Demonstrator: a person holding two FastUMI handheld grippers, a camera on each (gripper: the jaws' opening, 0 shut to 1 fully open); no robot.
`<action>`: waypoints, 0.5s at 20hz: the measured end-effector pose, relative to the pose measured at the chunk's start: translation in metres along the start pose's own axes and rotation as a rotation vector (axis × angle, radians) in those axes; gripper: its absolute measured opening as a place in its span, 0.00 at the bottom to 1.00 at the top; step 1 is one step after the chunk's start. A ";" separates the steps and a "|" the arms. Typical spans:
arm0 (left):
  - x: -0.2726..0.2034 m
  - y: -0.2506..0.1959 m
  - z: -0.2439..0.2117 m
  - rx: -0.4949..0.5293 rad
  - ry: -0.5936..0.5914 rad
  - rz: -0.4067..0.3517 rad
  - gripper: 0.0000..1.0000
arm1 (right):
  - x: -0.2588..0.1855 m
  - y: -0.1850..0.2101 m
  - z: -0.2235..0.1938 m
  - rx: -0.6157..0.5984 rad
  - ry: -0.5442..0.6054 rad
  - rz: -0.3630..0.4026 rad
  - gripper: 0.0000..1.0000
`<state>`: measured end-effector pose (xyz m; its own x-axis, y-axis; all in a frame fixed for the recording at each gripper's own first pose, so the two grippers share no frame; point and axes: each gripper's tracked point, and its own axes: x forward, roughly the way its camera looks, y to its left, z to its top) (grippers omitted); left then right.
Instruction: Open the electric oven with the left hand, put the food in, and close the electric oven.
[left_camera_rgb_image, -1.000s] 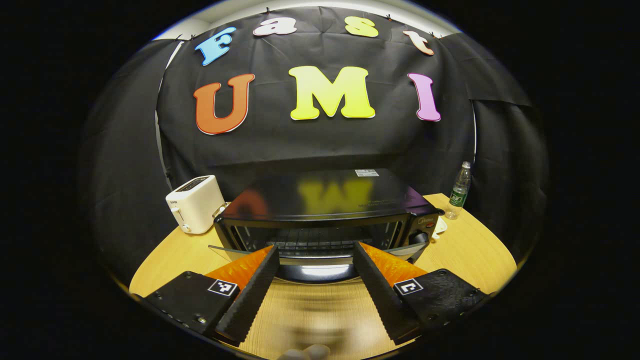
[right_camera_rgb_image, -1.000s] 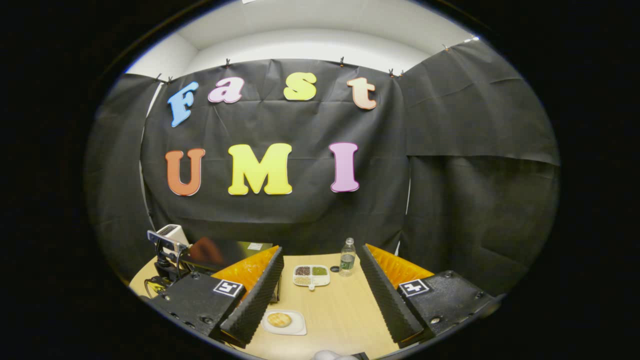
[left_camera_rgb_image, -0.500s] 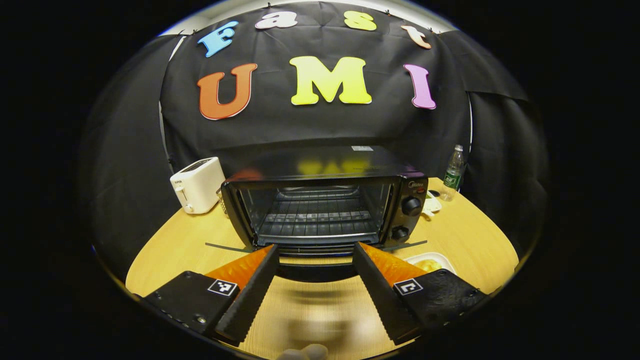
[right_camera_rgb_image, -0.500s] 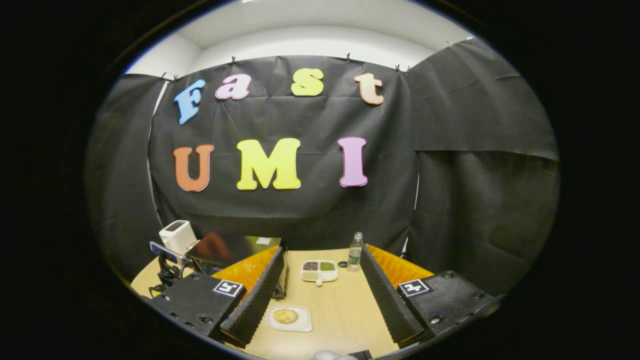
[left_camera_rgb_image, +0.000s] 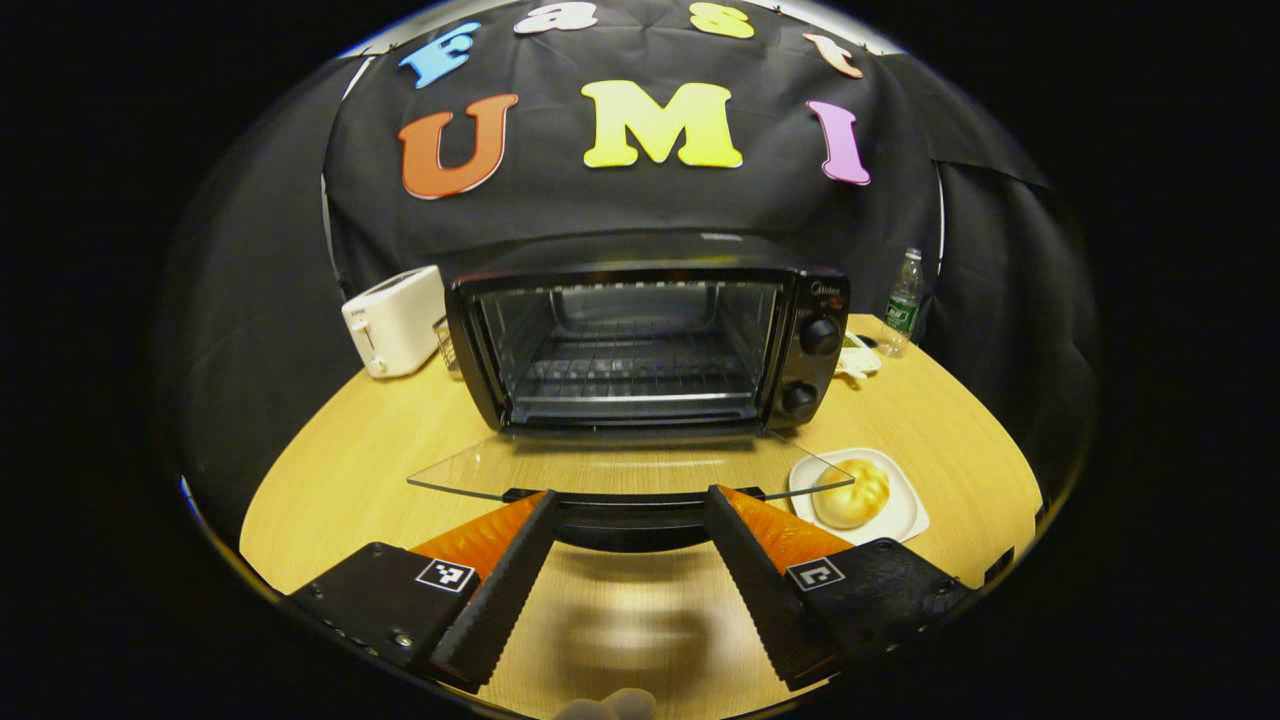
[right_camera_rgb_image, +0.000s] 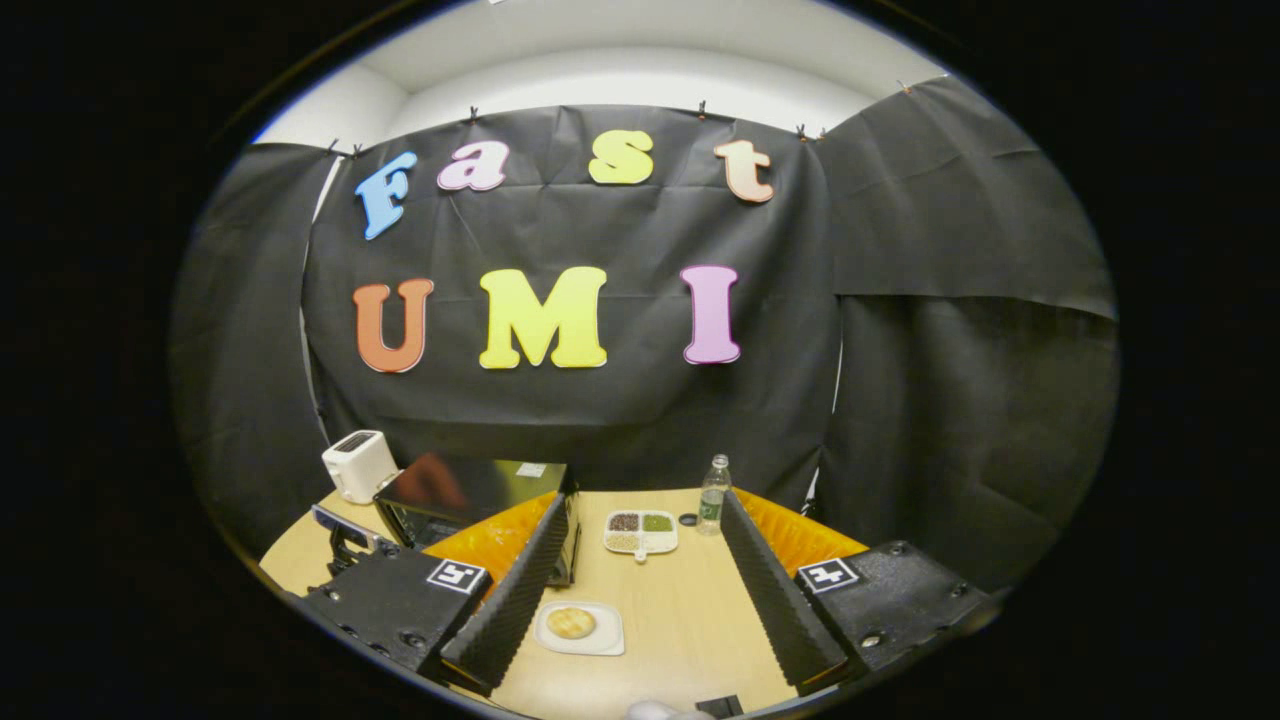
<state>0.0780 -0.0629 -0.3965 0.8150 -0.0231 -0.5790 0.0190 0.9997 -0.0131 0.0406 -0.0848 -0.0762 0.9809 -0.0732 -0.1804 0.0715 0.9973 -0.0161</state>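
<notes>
Door's dropped way further since a second ago, glass door (left_camera_rgb_image: 620, 468) now lies flat, handle (left_camera_rgb_image: 630, 522) between the spread fingers of the left claw (left_camera_rgb_image: 630, 540). Oven (left_camera_rgb_image: 645, 345) gapes open on the tabletop (left_camera_rgb_image: 340, 460). Bun (left_camera_rgb_image: 850, 493) on its plate (left_camera_rgb_image: 905, 520) just right of the door. Right claw (right_camera_rgb_image: 640, 590) hangs spread, empty.

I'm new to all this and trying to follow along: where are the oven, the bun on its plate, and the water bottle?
oven (left_camera_rgb_image: 640, 350): left gripper view, on the wire rack inside its open cavity.
bun (left_camera_rgb_image: 850, 493): left gripper view, on its rounded top.
water bottle (left_camera_rgb_image: 904, 300): left gripper view, on its label.
</notes>
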 end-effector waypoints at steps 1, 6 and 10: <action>0.000 -0.001 -0.009 -0.007 0.021 -0.002 0.96 | -0.001 0.000 -0.001 -0.004 0.000 0.000 0.97; 0.012 -0.001 -0.044 -0.021 0.113 -0.022 0.95 | -0.003 0.000 -0.004 -0.018 0.008 -0.002 0.97; 0.016 -0.005 -0.054 -0.015 0.139 -0.022 0.95 | -0.001 -0.002 -0.016 -0.019 0.033 -0.003 0.98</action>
<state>0.0598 -0.0683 -0.4501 0.7265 -0.0463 -0.6856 0.0267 0.9989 -0.0391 0.0362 -0.0864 -0.0913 0.9741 -0.0765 -0.2126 0.0706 0.9969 -0.0356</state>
